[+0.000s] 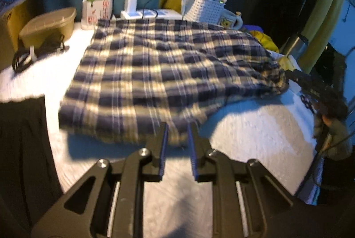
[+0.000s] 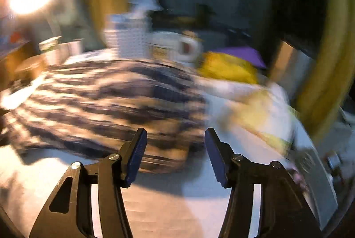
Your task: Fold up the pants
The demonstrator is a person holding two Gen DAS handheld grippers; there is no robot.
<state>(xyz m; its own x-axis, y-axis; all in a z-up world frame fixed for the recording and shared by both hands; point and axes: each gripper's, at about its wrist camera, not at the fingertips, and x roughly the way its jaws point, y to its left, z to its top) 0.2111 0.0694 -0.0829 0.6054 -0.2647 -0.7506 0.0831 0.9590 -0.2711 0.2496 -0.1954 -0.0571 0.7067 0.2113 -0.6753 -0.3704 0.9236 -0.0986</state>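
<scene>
The plaid pants (image 1: pixel 159 73), navy and cream, lie folded on the white table (image 1: pixel 255 131). My left gripper (image 1: pixel 177 129) hovers at their near edge with a narrow gap between its blue pads; I see no cloth pinched there. The other gripper shows at the far right of this view, by the pants' bunched right end. In the blurred right wrist view the pants (image 2: pixel 106 105) fill the left half. My right gripper (image 2: pixel 175 138) is wide open and empty, just off their near right corner.
Along the back stand a tan container (image 1: pixel 51 25), a coiled black cable (image 1: pixel 33 54), a milk carton (image 1: pixel 98 7), a charger on a power strip (image 1: pixel 133 7), a white basket (image 1: pixel 204 7), a mug (image 1: pixel 230 20) and a steel flask (image 1: pixel 292 45). Yellow and purple items (image 2: pixel 230 67) lie at the right.
</scene>
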